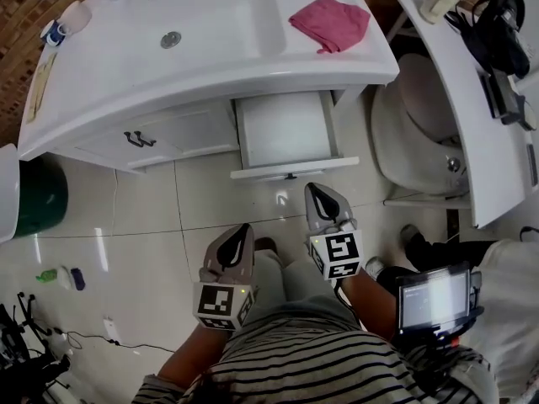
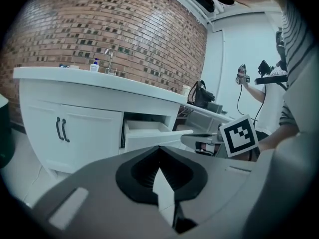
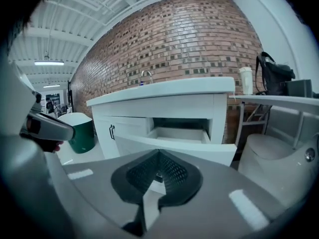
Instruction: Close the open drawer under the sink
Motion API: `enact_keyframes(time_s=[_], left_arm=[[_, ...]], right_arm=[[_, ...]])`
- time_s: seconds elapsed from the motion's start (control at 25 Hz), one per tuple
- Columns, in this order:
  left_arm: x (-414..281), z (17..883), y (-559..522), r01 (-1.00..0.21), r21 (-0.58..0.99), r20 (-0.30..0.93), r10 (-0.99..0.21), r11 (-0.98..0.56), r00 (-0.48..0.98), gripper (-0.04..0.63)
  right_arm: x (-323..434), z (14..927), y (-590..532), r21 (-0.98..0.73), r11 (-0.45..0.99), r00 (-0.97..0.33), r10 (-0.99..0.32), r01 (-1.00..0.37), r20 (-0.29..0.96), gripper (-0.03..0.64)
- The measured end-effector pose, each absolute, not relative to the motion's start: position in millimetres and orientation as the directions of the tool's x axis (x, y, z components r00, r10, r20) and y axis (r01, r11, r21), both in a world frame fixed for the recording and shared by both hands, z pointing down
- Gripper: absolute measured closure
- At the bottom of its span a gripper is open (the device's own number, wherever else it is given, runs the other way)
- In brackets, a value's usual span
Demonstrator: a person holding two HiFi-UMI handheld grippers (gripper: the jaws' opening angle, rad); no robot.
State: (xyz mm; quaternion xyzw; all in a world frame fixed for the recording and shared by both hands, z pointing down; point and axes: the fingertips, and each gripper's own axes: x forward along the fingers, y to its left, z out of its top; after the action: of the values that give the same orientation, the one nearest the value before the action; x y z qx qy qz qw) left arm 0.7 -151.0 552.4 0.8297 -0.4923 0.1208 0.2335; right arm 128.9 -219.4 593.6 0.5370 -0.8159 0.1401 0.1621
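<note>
1. Head view: the drawer [image 1: 285, 133] stands pulled out from under the right end of the counter [image 1: 210, 53], its white inside bare. A pink cloth [image 1: 329, 22] lies near the counter's right edge, above the drawer. The left gripper [image 1: 243, 228] and right gripper [image 1: 317, 188] hang over the tiled floor in front of the drawer, apart from it, with the right one nearer. Each claw comes to a closed point.
2. Left gripper view: the left gripper's [image 2: 159, 147] jaws are pressed together with nothing between them. The drawer [image 2: 149, 136] juts out beyond them, beside the cabinet door [image 2: 70, 133].
3. Right gripper view: the right gripper's [image 3: 158, 152] jaws also meet, empty. The drawer [image 3: 184, 144] is straight ahead, its front panel near the tips. A green bin [image 3: 83, 133] stands at the counter's left end.
</note>
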Motion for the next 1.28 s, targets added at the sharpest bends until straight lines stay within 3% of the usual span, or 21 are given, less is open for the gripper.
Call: enact_keyframes(time_s=[1.28], left_arm=[[-13.6, 581.4, -192.0, -0.883, 0.302, 0.462, -0.756, -0.358, 0.465, 0.58]], right_arm=[[124.3, 629.3, -264.9, -0.082, 0.359, -0.353, -0.804, -0.93, 0.479, 0.616]])
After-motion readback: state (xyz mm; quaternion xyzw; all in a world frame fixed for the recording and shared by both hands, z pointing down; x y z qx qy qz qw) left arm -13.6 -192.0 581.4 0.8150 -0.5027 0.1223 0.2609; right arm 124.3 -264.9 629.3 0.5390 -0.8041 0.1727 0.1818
